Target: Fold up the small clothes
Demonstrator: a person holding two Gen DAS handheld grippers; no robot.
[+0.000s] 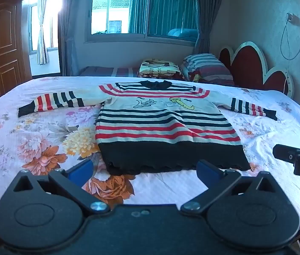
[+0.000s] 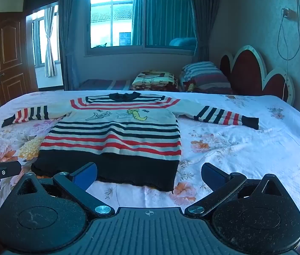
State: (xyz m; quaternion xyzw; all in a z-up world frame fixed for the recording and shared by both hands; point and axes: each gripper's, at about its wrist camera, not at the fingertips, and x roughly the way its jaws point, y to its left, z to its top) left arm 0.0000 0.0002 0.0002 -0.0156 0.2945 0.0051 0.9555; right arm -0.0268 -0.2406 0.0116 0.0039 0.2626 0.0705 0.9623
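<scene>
Floral bedsheet [image 1: 43, 131] carries a striped sweater [image 1: 162, 125] spread flat, sleeves out; left gripper [image 1: 145, 170] and right gripper [image 2: 150, 174] hover near its hem, jaws wide, holding nothing.

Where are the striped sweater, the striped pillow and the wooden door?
striped sweater [image 1: 160, 116]: left wrist view, middle of its front.
striped pillow [image 1: 205, 65]: left wrist view, its upper face.
wooden door [image 2: 9, 55]: right wrist view, its middle panel.

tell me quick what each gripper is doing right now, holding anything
left gripper: jaws wide open, holding nothing, short of the sweater hem.
right gripper: jaws wide open, holding nothing.
</scene>
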